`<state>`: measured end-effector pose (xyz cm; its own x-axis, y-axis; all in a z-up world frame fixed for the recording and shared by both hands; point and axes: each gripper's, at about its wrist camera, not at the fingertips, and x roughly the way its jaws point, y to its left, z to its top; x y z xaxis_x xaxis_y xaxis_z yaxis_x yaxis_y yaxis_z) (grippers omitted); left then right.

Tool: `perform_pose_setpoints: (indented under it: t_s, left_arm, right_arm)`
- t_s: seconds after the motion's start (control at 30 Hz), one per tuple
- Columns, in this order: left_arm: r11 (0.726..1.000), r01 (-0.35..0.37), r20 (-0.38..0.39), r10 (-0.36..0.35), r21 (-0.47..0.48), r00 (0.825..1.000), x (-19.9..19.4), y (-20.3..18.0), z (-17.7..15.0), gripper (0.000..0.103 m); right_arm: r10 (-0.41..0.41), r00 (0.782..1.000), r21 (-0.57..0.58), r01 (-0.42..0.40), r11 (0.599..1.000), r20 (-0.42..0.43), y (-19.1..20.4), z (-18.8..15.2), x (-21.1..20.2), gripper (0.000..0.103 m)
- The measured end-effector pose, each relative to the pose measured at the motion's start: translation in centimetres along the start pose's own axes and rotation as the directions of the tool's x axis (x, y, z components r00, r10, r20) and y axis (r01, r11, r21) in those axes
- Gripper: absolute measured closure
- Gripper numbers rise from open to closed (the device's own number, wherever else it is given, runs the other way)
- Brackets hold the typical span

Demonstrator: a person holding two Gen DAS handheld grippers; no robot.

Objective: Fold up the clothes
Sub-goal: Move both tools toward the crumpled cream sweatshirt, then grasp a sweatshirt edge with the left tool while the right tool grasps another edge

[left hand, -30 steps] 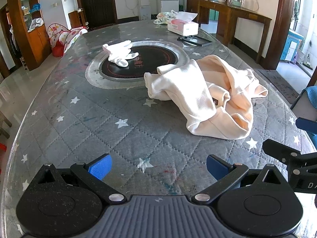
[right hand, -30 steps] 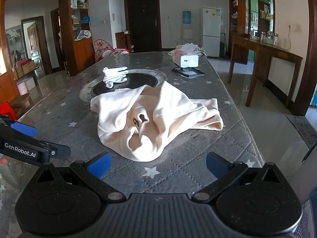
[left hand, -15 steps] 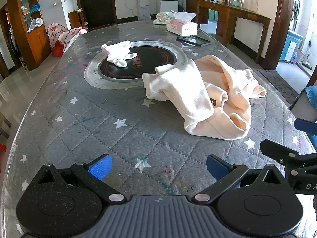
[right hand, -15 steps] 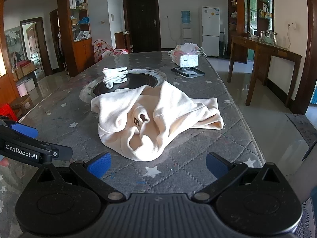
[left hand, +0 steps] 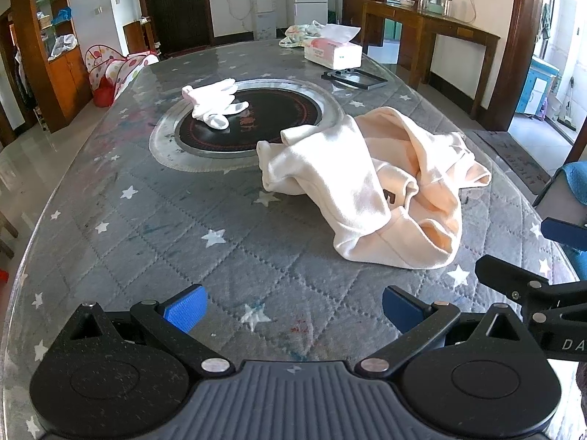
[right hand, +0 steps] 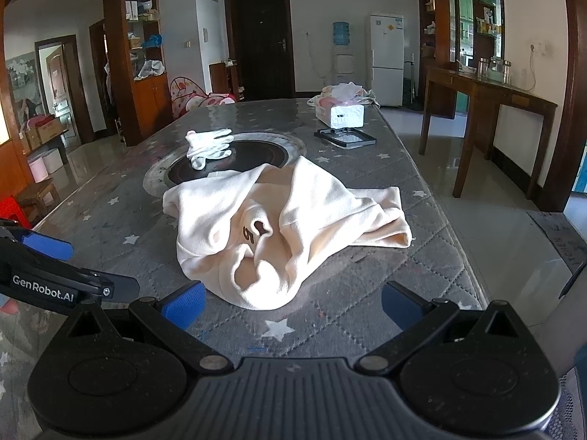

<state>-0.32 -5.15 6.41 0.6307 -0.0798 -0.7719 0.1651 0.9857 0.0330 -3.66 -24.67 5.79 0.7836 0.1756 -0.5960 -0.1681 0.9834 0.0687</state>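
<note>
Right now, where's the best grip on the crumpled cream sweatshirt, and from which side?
Probably the ribbed hem of the crumpled cream sweatshirt. It bulges toward the open right gripper as the nearest raised edge, so come in low from the near side. The open left gripper could take the loose end by the round black cooktop.

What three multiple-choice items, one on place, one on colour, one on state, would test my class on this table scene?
1. Where do the white gloves lie?
A on the dark round plate
B on the tissue box
C on the floor

2. What colour are the pads of the right tool?
A red
B blue
C green

3. How does the cream garment lie?
A neatly folded
B hung up
C crumpled

Key: 1 A, they rest on the dark round plate; 2 B, both pads show blue; 3 C, it sits in a loose heap on the table.
</note>
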Motion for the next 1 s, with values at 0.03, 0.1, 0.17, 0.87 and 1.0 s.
perform_pose_setpoints:
  t_s: [0.03, 0.1, 0.17, 0.87, 1.0]
  left_arm:
    - [1.0, -0.002, 0.002, 0.002, -0.001, 1.0, 0.1, 0.0, 0.1, 0.0]
    - [1.0, -0.004, 0.005, 0.004, -0.008, 1.0, 0.1, 0.0, 0.2, 0.0]
    - [1.0, -0.005, 0.007, 0.005, -0.017, 1.0, 0.3, 0.1, 0.4, 0.0]
    - [1.0, -0.001, 0.061, 0.001, 0.0, 0.998, 2.1, -0.3, 3.4, 0.0]
    - [1.0, 0.022, 0.075, -0.023, 0.005, 0.997, 2.5, -0.3, 4.3, 0.001]
  right_arm:
    - [-0.001, 1.0, 0.003, 0.001, 1.0, 0.001, 0.0, 0.1, 0.1, 0.0]
    - [-0.007, 1.0, 0.016, 0.007, 1.0, 0.007, -0.1, 0.4, 0.2, 0.0]
    - [-0.01, 1.0, 0.032, 0.01, 0.999, 0.012, -0.2, 0.6, 0.3, 0.0]
    - [-0.048, 0.999, 0.019, 0.048, 0.999, 0.014, -1.1, 3.5, 3.7, 0.011]
    - [-0.039, 0.999, 0.014, 0.039, 0.999, 0.019, -1.4, 4.5, 4.7, 0.015]
